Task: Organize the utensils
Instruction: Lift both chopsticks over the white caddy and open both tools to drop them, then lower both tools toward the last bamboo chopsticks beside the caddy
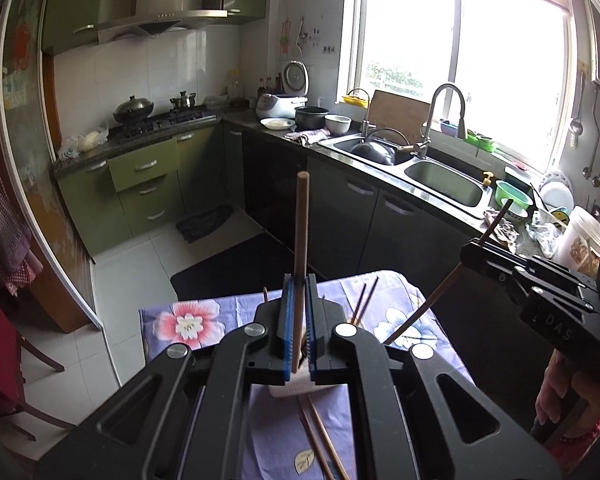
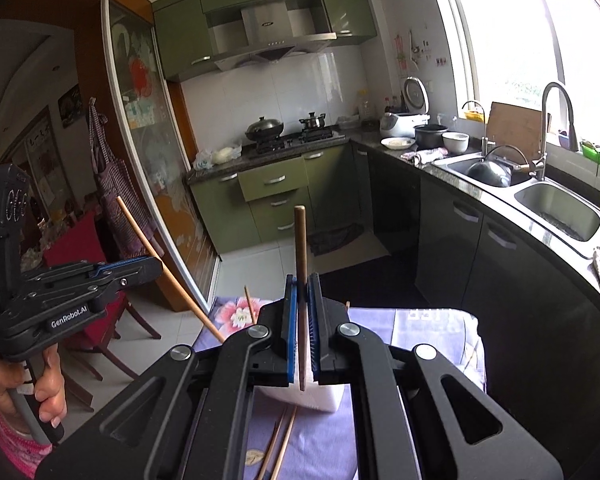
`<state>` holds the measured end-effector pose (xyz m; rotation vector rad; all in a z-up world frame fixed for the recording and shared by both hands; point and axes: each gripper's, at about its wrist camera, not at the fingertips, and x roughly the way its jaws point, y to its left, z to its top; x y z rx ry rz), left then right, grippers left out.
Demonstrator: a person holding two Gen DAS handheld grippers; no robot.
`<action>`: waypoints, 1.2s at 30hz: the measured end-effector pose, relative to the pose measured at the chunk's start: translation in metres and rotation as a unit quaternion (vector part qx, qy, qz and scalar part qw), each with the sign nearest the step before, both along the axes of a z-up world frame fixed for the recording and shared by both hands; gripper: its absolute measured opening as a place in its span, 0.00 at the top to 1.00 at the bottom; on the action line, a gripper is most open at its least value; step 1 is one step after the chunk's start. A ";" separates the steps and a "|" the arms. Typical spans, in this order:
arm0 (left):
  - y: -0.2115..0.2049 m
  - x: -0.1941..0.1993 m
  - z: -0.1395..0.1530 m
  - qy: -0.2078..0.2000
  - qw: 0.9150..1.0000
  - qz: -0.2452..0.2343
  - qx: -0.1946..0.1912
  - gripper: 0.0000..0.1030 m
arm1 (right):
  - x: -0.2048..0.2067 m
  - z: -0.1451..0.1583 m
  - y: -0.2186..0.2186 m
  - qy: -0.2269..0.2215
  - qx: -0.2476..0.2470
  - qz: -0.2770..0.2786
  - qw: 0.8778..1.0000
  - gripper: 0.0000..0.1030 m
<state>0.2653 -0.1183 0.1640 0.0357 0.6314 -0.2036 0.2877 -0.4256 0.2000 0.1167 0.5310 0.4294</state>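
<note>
On the floral tablecloth [image 1: 188, 320], loose chopsticks [image 1: 320, 436], kitchen behind

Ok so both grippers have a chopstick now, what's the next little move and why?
Probably lower the left gripper so its chopstick drops into the white holder just below. It is shut on the stick, held upright, with the lower tip already over the holder. The right gripper grips its own chopstick likewise.

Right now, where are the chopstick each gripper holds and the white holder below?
Left chopstick [image 1: 301, 240], left wrist view, mid-shaft.
Right chopstick [image 2: 300, 240], right wrist view, upper shaft.
White holder [image 2: 320, 396], right wrist view, front wall.
</note>
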 end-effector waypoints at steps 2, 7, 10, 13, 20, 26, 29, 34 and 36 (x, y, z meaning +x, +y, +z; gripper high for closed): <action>-0.004 0.009 0.001 -0.010 1.000 0.010 0.011 0.95 | 0.014 0.000 0.002 -0.006 0.001 -0.008 1.000 0.94; -0.006 0.032 -0.014 -0.015 0.999 0.031 0.027 0.95 | 0.044 -0.020 0.012 0.009 -0.003 -0.013 1.000 0.94; -0.001 0.044 -0.028 -0.005 0.999 0.036 0.022 0.96 | 0.057 -0.039 0.019 0.026 -0.016 -0.012 0.999 0.94; 0.004 0.049 -0.037 0.004 0.999 0.036 0.021 0.96 | 0.062 -0.057 0.026 0.043 -0.026 -0.003 0.999 0.94; 0.010 0.038 -0.044 0.014 0.999 0.028 0.024 0.96 | 0.070 -0.085 0.034 0.074 -0.037 0.009 0.997 0.94; 0.011 0.014 -0.054 0.031 0.999 0.015 0.018 0.96 | 0.063 -0.106 0.052 0.101 -0.079 0.027 0.991 0.88; 0.009 0.000 -0.064 0.048 0.999 0.009 0.019 0.96 | 0.052 -0.108 0.056 0.095 -0.087 0.024 0.991 0.75; 0.011 -0.025 -0.086 0.078 0.997 0.003 0.018 0.96 | 0.012 -0.093 0.044 0.056 -0.081 0.019 0.995 0.75; 0.011 -0.036 -0.099 0.091 0.996 0.003 0.019 0.96 | -0.009 -0.087 0.034 0.044 -0.077 0.016 0.996 0.74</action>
